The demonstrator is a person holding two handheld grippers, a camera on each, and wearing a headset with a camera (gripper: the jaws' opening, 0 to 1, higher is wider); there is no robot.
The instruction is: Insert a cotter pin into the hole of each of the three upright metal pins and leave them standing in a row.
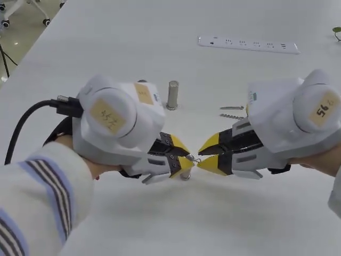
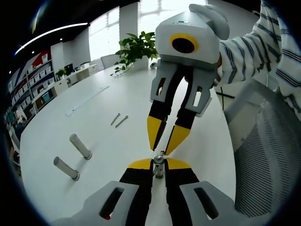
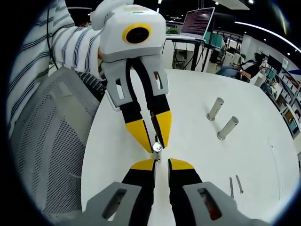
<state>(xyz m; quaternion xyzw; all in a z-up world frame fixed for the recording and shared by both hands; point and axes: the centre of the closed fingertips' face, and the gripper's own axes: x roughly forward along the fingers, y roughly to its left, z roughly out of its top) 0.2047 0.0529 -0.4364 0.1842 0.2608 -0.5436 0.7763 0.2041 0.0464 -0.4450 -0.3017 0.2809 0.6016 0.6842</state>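
Cotter pin (image 1: 194, 159) pinched in closed right tool (image 3: 162, 165), tip at hole of metal pin (image 2: 159, 166), itself clamped upright by left tool (image 1: 185, 162) near desk's (image 1: 160, 218) front edge. Risks missing hole through slight misalignment, bending legs on rim, or levering metal pin over

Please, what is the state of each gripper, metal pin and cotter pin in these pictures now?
Left gripper: shut on the held metal pin, which is upright.
Right gripper: shut on a cotter pin at that pin's top.
Other metal pins: two, standing upright on the table.
Spare cotter pins: two, lying flat.
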